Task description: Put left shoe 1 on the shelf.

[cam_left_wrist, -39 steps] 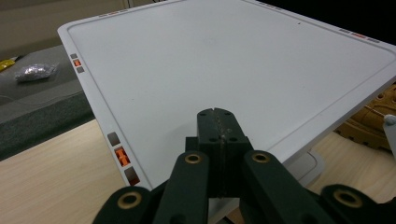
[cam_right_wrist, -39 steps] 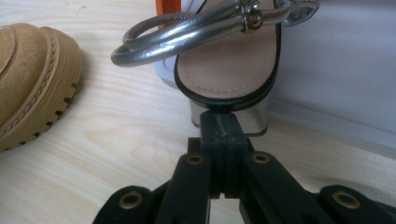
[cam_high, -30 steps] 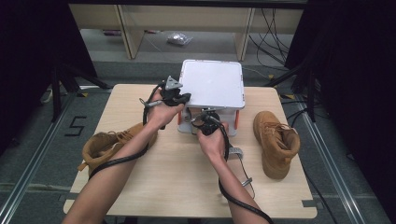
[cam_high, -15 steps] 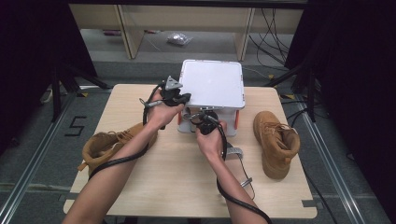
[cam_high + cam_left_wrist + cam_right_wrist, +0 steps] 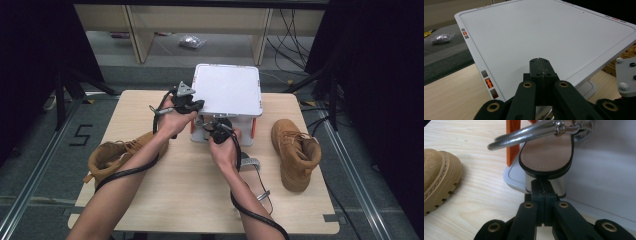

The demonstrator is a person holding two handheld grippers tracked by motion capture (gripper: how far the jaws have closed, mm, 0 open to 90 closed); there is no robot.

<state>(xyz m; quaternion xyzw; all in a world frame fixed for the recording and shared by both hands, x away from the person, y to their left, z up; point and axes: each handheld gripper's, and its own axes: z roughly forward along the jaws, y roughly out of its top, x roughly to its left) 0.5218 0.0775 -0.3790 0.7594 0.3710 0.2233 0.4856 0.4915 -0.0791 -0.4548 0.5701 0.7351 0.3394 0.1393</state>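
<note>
A white box with a flat lid (image 5: 227, 90) stands at the back middle of the wooden table (image 5: 180, 195). My left gripper (image 5: 196, 104) is at its front left corner. In the left gripper view the jaws (image 5: 540, 62) are shut, tips over the lid (image 5: 544, 32), with nothing between them. My right gripper (image 5: 212, 125) is at the box's front. Its jaws (image 5: 541, 183) are shut, and their tips reach the silver block heel (image 5: 559, 186) of a sandal (image 5: 546, 152) that leans on the box beside an orange latch (image 5: 512, 147).
One tan boot (image 5: 115, 152) lies at the table's left edge, under my left forearm. Another tan boot (image 5: 295, 150) stands at the right. A second silver-strapped sandal (image 5: 252, 167) lies flat by my right forearm. Shelves and cables are behind the table.
</note>
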